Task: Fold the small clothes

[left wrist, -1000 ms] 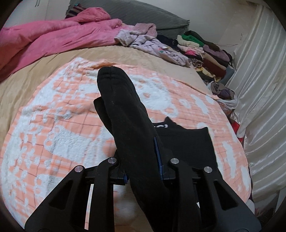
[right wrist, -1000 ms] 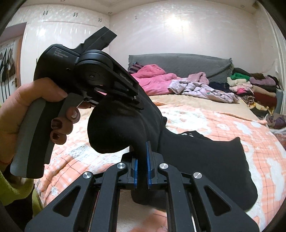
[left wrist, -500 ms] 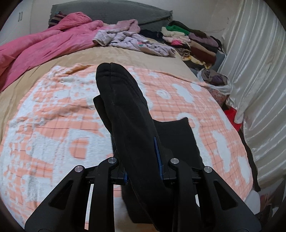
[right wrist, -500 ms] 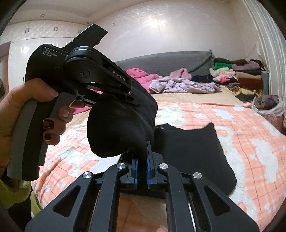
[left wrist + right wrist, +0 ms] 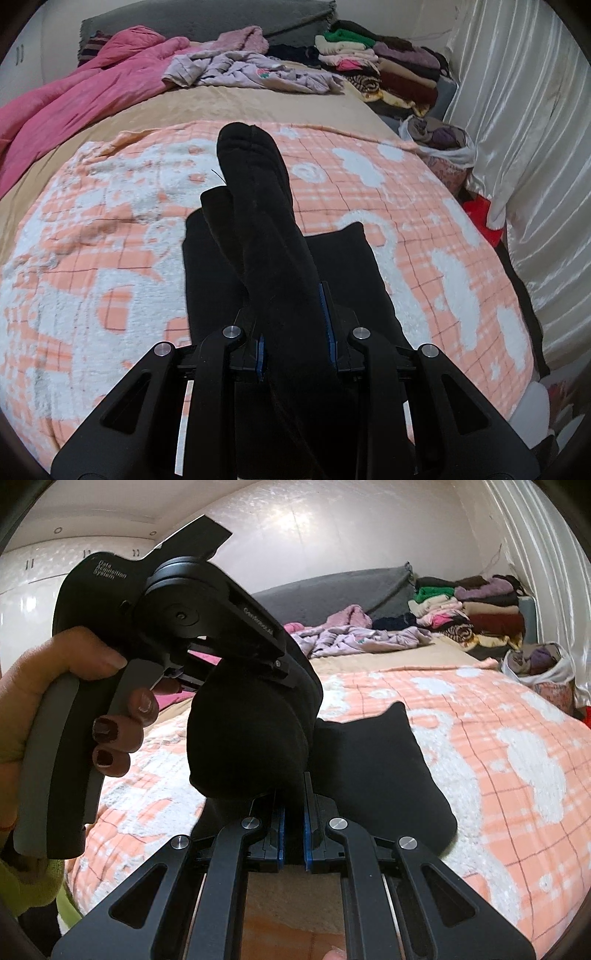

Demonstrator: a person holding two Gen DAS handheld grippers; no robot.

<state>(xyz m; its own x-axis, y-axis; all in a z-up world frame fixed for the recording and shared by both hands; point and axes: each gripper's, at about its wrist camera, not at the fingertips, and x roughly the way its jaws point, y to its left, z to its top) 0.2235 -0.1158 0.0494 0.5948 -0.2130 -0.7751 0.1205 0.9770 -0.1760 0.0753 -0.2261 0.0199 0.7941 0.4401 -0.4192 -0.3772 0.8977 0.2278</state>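
A black garment (image 5: 258,206) is held up over the bed between both grippers. My left gripper (image 5: 293,325) is shut on a thick bunched fold of it that sticks out ahead of the fingers. The rest of the cloth (image 5: 343,273) trails down onto the orange-and-white plaid blanket (image 5: 110,258). My right gripper (image 5: 291,812) is shut on a thin edge of the same black garment (image 5: 251,738), whose lower part (image 5: 369,775) lies spread on the blanket. In the right wrist view a hand (image 5: 55,686) holds the left gripper (image 5: 291,672) just above and left, its tips buried in the cloth.
A pink duvet (image 5: 74,96) and crumpled lilac clothes (image 5: 251,70) lie at the bed's far end against a grey headboard (image 5: 207,18). Stacked folded clothes (image 5: 388,70) and a bag of clothes (image 5: 439,136) stand at the far right. A white curtain (image 5: 535,147) runs along the right side.
Both grippers have carried the black garment sideways across the blanket and rolled a little. The trailing cloth now lies straighter beneath the left gripper. Both grips are unchanged.
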